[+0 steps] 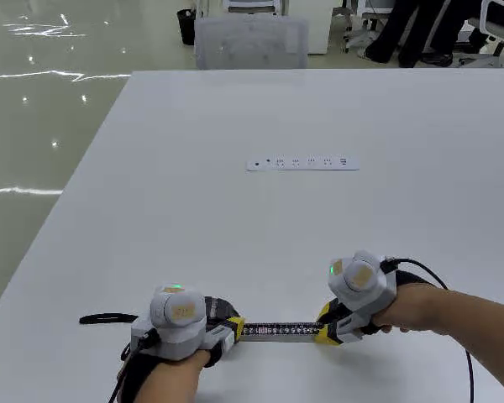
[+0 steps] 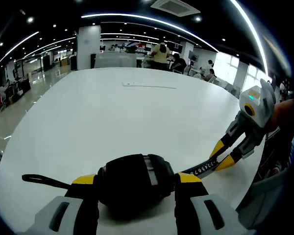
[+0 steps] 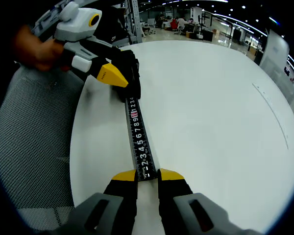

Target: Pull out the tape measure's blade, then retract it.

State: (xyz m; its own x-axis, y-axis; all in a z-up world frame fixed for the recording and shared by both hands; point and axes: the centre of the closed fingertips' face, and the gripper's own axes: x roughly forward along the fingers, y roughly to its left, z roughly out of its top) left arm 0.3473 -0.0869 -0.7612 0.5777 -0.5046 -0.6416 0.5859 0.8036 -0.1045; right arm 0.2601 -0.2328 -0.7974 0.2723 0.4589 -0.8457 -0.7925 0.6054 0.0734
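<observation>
Tape measure case (image 2: 130,193) clamped in left hand-held gripper (image 2: 137,178); right hand-held gripper (image 3: 147,175) pinches blade (image 3: 137,137) tip, short length out over counter (image 1: 235,227).

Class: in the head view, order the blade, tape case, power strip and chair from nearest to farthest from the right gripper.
1. Blade, clamped in the right gripper.
2. Tape case, to its left, held by the left gripper.
3. Power strip, in the middle of the table.
4. Chair, beyond the far edge.
</observation>
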